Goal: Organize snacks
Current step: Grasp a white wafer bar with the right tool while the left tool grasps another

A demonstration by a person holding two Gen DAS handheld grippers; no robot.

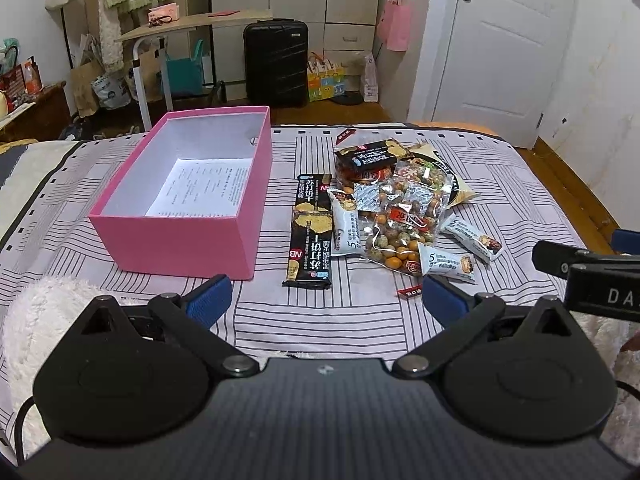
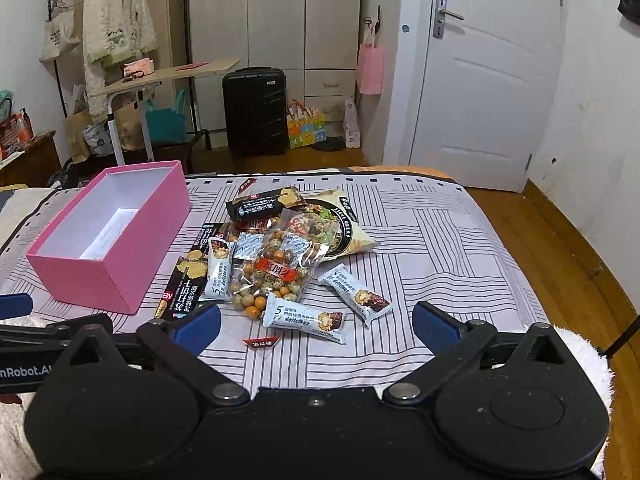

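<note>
An open pink box (image 1: pixel 188 240) (image 2: pixel 116 240) with a white inside stands on the striped bed cover, holding only a printed sheet. To its right lies a pile of snacks: a long black cracker pack (image 1: pixel 312 232) (image 2: pixel 188 276), a clear bag of coated nuts (image 1: pixel 404 216) (image 2: pixel 280 264), white snack bars (image 1: pixel 448 262) (image 2: pixel 304 318) and a small red sachet (image 1: pixel 408 292) (image 2: pixel 260 343). My left gripper (image 1: pixel 326 300) is open and empty, near the pile's front. My right gripper (image 2: pixel 316 324) is open and empty, with a white bar between its fingers' line.
The bed cover (image 1: pixel 360 320) ends at a wooden floor (image 2: pixel 560 260) on the right. A black suitcase (image 1: pixel 276 62), a folding table (image 1: pixel 192 26) and a white door (image 2: pixel 492 80) stand beyond. A white fluffy blanket (image 1: pixel 48 312) lies at the near left.
</note>
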